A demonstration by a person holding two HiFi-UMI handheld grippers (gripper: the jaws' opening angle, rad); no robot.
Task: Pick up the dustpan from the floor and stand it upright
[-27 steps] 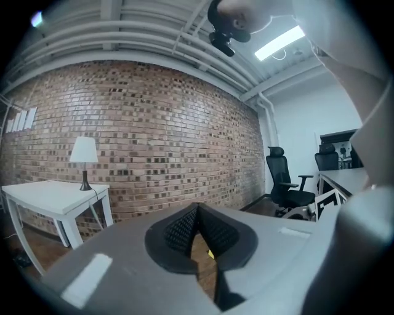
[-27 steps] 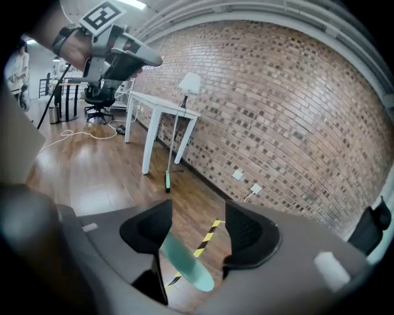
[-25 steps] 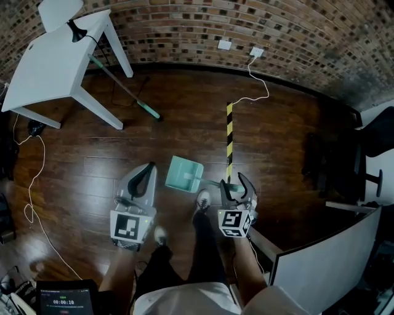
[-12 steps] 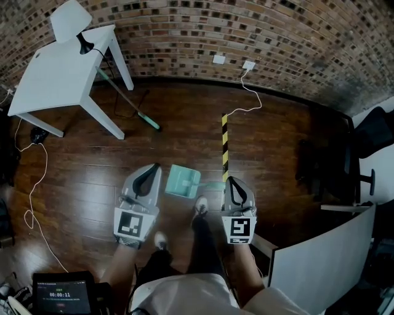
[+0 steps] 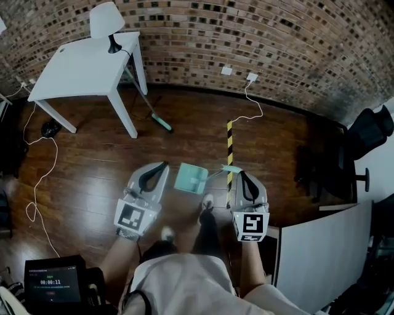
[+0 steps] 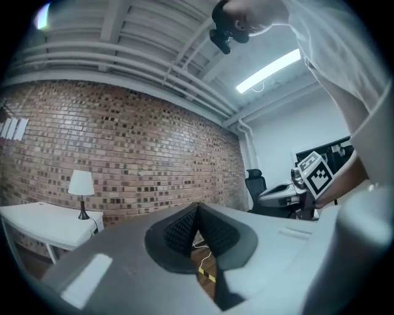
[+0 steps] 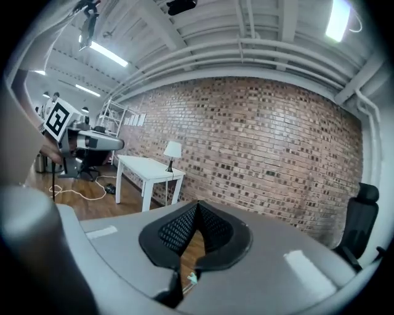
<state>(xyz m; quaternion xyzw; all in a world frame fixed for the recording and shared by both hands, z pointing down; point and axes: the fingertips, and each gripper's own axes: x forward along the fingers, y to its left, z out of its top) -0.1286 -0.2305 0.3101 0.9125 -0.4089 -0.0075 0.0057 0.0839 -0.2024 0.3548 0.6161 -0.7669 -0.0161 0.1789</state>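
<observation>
The mint-green dustpan [image 5: 190,178] hangs above the dark wood floor, just ahead of the person's feet. Its thin handle [image 5: 221,171] runs right into my right gripper [image 5: 241,175], which is shut on it. In the right gripper view the jaws [image 7: 197,206] meet at their tips, and a sliver of the green dustpan [image 7: 191,278] shows below them. My left gripper [image 5: 162,165] is held level to the left of the pan, apart from it. In the left gripper view its jaws [image 6: 197,208] are shut with nothing between them.
A white table [image 5: 86,67] with a lamp [image 5: 106,18] stands at the back left by the brick wall. A broom with a green head [image 5: 161,125] leans beside it. Yellow-black floor tape [image 5: 229,140] runs ahead. Cables [image 5: 37,178] lie left; a black chair [image 5: 363,132] and white panel [image 5: 323,246] are right.
The right gripper's open jaws closed on the dustpan handle. Both grippers then rose, and the dustpan came up off the floor with the right one.
</observation>
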